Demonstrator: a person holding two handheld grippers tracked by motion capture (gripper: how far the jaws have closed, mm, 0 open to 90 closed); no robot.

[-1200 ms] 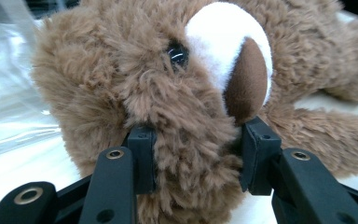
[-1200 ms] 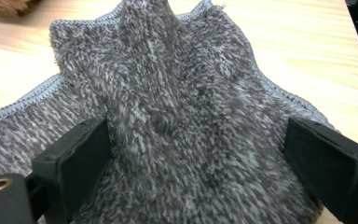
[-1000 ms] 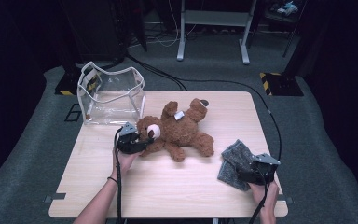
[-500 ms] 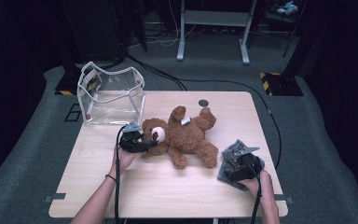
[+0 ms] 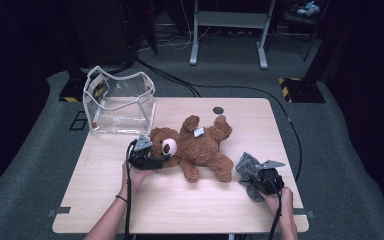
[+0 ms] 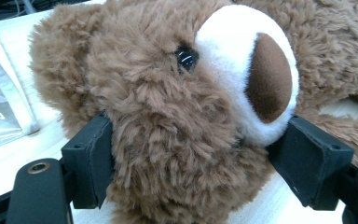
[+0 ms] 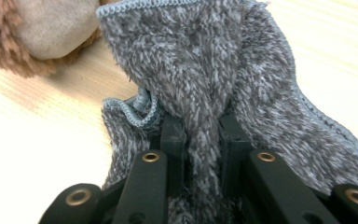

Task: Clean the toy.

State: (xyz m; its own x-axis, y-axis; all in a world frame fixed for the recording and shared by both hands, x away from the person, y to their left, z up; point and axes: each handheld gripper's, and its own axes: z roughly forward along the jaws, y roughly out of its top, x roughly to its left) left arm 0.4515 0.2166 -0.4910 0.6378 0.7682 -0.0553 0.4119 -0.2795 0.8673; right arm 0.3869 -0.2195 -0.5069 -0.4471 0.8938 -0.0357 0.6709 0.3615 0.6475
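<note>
Bear [image 6: 177,116] head between spread left tool [image 6: 198,158] | right tool [image 7: 200,144] pinching grey cloth [image 7: 242,79]

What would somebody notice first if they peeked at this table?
Probably the brown teddy bear lying on its back in the middle of the table, its head between the jaws of the left gripper, which have just been opening. Near the right edge, the right gripper has just pinched a fuzzy grey cloth. A clear plastic bag stands open at the back left.
</note>
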